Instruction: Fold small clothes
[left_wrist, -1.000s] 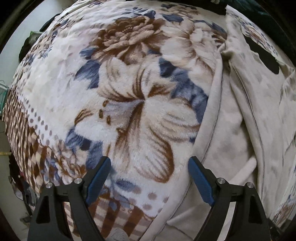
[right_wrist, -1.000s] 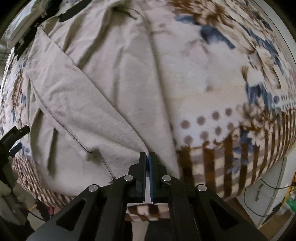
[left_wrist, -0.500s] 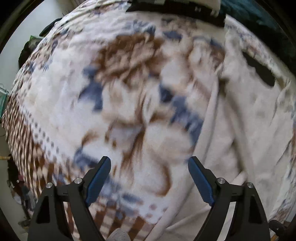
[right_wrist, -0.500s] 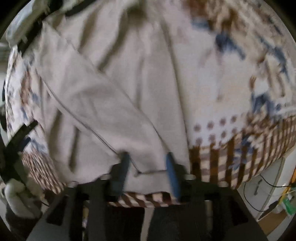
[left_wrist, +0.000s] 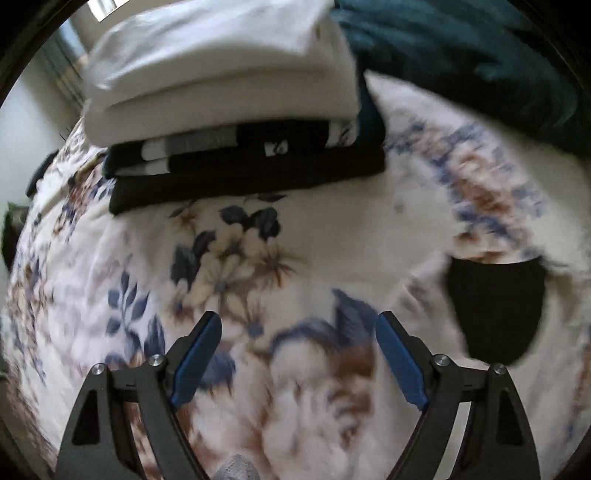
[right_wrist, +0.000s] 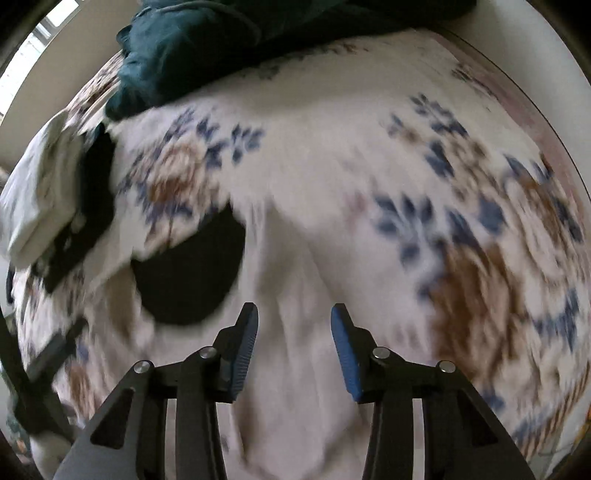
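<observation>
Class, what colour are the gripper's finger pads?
Blue pads, clearest in the left wrist view.

bare floral blanket ahead, folded stack blocking far side, teal bedding beside it

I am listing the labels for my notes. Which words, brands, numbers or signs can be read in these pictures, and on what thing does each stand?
No text can be read in either view.
White marks on a black garment in the stack of folded clothes: too small and blurred to read.
Floral blanket, beige garment with its black neck opening, dark green cloth: no writing.
</observation>
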